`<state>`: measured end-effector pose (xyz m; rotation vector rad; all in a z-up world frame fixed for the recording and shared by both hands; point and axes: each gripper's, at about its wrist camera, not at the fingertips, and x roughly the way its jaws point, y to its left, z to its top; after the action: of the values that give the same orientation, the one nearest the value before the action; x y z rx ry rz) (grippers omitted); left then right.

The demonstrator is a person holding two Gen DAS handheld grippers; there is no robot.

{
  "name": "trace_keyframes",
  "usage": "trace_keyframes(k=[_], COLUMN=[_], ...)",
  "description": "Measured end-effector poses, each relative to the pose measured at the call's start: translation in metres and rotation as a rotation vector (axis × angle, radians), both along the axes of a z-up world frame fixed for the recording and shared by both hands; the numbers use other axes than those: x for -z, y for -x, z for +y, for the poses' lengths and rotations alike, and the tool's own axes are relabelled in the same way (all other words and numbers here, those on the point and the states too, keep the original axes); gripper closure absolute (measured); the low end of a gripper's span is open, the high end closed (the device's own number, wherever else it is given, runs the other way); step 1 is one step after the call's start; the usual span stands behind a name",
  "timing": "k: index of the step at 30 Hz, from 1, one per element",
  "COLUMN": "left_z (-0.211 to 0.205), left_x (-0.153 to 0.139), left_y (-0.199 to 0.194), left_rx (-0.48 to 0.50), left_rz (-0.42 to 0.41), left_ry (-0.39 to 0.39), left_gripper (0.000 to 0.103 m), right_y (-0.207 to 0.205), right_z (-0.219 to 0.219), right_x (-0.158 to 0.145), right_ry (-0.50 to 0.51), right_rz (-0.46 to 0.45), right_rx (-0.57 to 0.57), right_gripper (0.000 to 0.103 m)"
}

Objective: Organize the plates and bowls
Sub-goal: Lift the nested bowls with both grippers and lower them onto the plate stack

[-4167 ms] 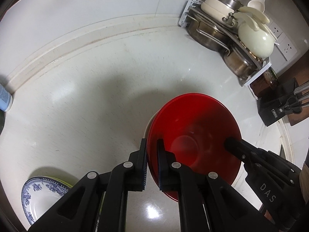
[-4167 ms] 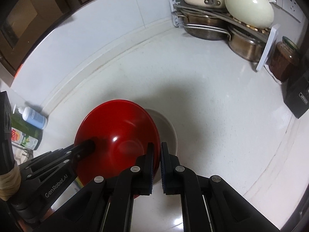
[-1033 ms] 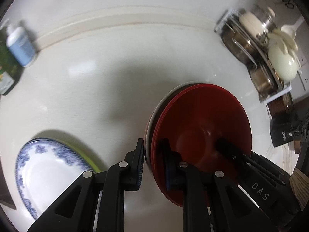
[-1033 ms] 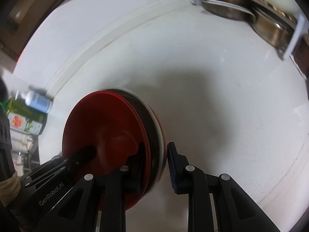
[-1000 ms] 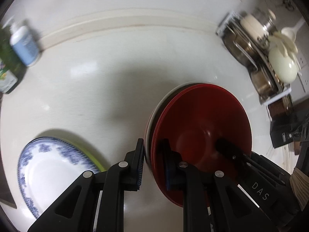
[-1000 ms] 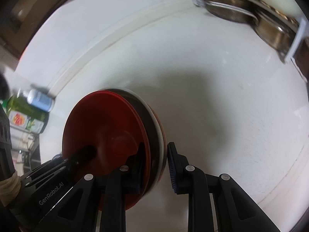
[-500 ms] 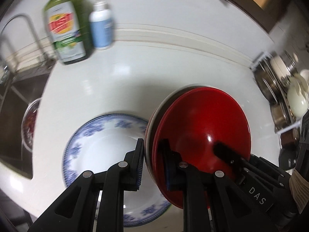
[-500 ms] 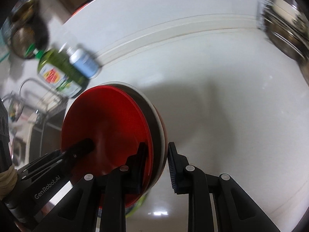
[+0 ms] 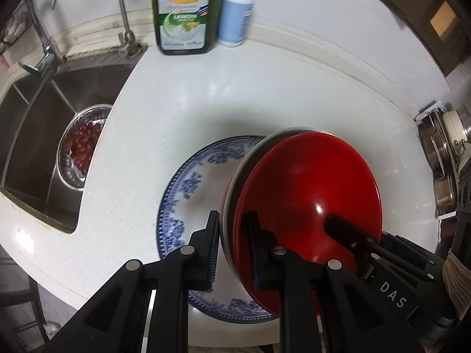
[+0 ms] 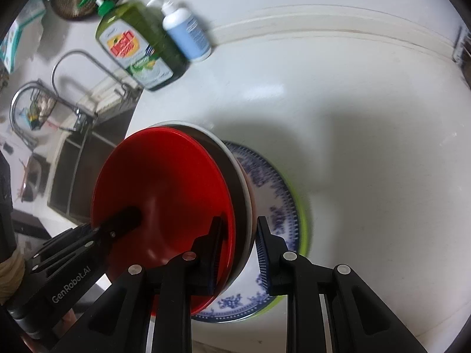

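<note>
Item: red bowl [image 9: 306, 200], nested in a white bowl [image 9: 235, 176]. In the left wrist view the pair sits centre-right, tilted on edge above the blue-patterned plate [image 9: 191, 188]; in the right wrist view it sits centre-left. I cannot tell whether the stack touches the plate.

Item: left gripper [image 9: 232, 253]. I hold its fingers [image 9: 210, 244] narrow, clamped on the near rim of both bowls, one finger outside the white wall, the other inside the red one.

Item: right gripper [image 10: 238, 253]. Its fingers [image 10: 263, 253] are likewise narrow and pinch the opposite rim of the same stack. Each gripper shows in the other's view as a black arm reaching into the red bowl from a lower corner.

Item: blue-patterned plate, lying flat on the white tabletop [image 9: 164, 108], lower centre of both views. In the right wrist view a green rim [image 10: 304, 229] shows beneath its right edge.

Item: dish soap bottle [image 9: 182, 8], green, upright at the top of the left view, with a white-and-blue pump bottle [image 9: 235, 11] just beside it on the right.

Item: steel sink [image 9: 35, 135], left edge of the left view, holding a metal bowl of dark red fruit [image 9: 81, 150]; faucet [image 9: 120, 11] above it.

Item: pot rack [image 9: 438, 158], far right edge.
</note>
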<state>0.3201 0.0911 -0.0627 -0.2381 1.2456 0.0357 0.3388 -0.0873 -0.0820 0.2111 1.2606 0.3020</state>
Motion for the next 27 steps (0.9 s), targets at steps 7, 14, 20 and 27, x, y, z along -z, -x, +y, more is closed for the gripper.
trace_keyframes(k=[7,14,20,27], left_z=[0.009,0.009,0.007,0.009], left_x=[0.011,0.024,0.026,0.027], left_y=[-0.001,-0.007,-0.01,-0.011], left_rx=[-0.008,0.0,0.011,0.026], left_rz=[0.032,0.065,0.066,0.054], left_ry=[0.022,0.038,0.044,0.017], left_gripper=[0.084,0.084,0.084,0.062], right_y=[-0.001,-0.005,-0.007,-0.009], right_z=[0.011,0.013,0.013,0.014], right_x=[0.01,0.018,0.022,0.022], right_ry=[0.006,0.027,0.037,0.028], right_rz=[0.035,0.067,0.072,0.059], right_rx=[-0.016,-0.006,0.004,-0.015], right_gripper=[0.079,0.079,0.079,0.076])
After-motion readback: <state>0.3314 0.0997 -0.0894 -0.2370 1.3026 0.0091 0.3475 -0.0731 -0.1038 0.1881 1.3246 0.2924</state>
